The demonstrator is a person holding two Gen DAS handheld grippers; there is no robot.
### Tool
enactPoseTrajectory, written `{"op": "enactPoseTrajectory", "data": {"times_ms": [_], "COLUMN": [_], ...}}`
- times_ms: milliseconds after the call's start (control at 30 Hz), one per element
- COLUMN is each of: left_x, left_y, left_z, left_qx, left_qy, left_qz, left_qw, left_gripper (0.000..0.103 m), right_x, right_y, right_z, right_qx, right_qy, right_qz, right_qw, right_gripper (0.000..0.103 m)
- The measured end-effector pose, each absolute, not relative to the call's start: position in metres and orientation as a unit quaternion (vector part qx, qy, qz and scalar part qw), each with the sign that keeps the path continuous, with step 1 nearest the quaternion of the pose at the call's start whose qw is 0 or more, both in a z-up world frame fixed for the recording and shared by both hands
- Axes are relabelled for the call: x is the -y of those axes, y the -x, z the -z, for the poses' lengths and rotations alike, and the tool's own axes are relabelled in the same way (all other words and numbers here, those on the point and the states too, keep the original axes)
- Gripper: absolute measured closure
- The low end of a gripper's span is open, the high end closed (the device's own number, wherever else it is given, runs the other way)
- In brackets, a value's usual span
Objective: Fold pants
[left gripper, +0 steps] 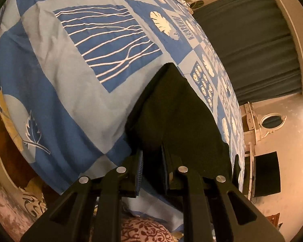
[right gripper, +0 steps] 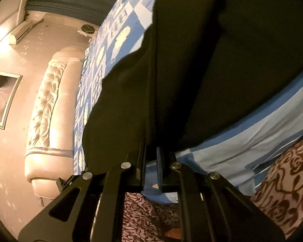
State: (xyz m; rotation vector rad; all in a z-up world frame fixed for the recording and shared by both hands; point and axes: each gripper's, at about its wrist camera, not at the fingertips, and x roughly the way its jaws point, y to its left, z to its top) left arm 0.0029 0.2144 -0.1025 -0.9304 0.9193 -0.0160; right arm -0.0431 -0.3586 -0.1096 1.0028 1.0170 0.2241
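Observation:
Black pants [left gripper: 171, 109] lie on a bed covered by a blue patterned bedspread [left gripper: 70, 64]. In the left wrist view my left gripper [left gripper: 151, 157] is shut on the near edge of the pants, and the dark cloth runs away from its fingers toward a point. In the right wrist view the same black pants [right gripper: 192, 60] fill the upper middle, with a seam running straight down into my right gripper [right gripper: 151, 153], which is shut on the cloth at the bed's near edge.
A tufted cream headboard [right gripper: 48, 117] stands at the bed's left end in the right wrist view. A dark curtain [left gripper: 248, 46] hangs beyond the bed. A dark screen [left gripper: 266, 173] stands by the wall. A brown floral cloth [right gripper: 282, 173] lies below the bed edge.

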Motion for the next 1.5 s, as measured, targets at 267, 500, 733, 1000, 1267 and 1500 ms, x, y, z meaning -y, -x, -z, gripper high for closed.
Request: {"op": "enactPoseTrajectory", "data": {"times_ms": [267, 500, 733, 1000, 1267, 1500], "left_x": [-0.219, -0.207, -0.162, -0.092, -0.035, 0.083], "left_y": [0.001, 0.017, -0.005, -0.055, -0.054, -0.034], "left_z": [0.107, 0.082, 0.042, 0.058, 0.058, 0.051], "left_qx": [-0.432, -0.43, -0.403, -0.444, -0.455, -0.484], "left_qy": [0.429, 0.382, 0.329, 0.276, 0.301, 0.304], "left_qz": [0.019, 0.03, 0.083, 0.108, 0.152, 0.271], "left_qw": [0.793, 0.818, 0.85, 0.846, 0.824, 0.774], "left_gripper": [0.083, 0.055, 0.036, 0.03, 0.03, 0.026], "right_x": [0.367, 0.408, 0.462, 0.488, 0.491, 0.529], "right_y": [0.045, 0.039, -0.083, -0.272, -0.332, -0.309], "right_z": [0.118, 0.07, 0.017, 0.066, 0.109, 0.088], "right_qx": [-0.481, -0.449, -0.419, -0.511, -0.559, -0.533], "right_qy": [-0.471, -0.426, -0.298, -0.156, -0.105, -0.177], "right_qz": [-0.098, -0.058, 0.002, 0.102, 0.147, 0.123], "right_qw": [0.733, 0.783, 0.858, 0.839, 0.809, 0.818], "right_gripper": [0.085, 0.061, 0.04, 0.04, 0.057, 0.093]}}
